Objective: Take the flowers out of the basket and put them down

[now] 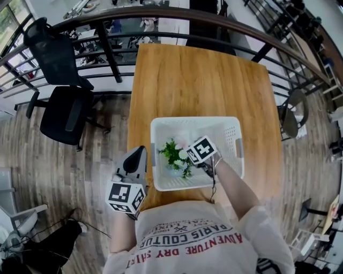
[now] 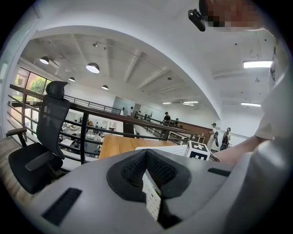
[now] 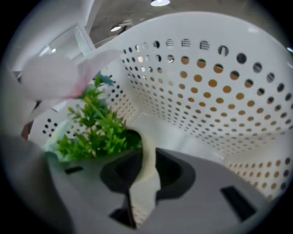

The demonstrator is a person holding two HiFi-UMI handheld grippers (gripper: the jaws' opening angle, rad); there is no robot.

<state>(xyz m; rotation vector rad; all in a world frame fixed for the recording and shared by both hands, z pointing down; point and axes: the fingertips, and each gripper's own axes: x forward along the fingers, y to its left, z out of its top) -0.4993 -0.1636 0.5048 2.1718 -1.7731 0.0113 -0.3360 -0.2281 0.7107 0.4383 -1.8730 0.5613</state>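
Right gripper: jaws apart, nothing clamped, only the floor of the basket shows through the gap. It points steeply down inside the white perforated basket. The flowers sit just left of the jaws in the right gripper view: green leafy sprigs with a pale pink bloom above them, blurred and close to the lens. Can't tell whether a jaw touches the leaves. In the head view the flowers lie in the basket's near left part, right beside the right gripper's marker cube. Left gripper: jaws apart too, holding nothing, with a strip of the basket's holed wall visible through the gap. The head view puts it outside the basket, near the left wall and apart from it, pointing roughly level. The basket stands on the near end of a wooden surface. A black office chair stands left of the surface on a wood floor. A dark railing curves past the far end.
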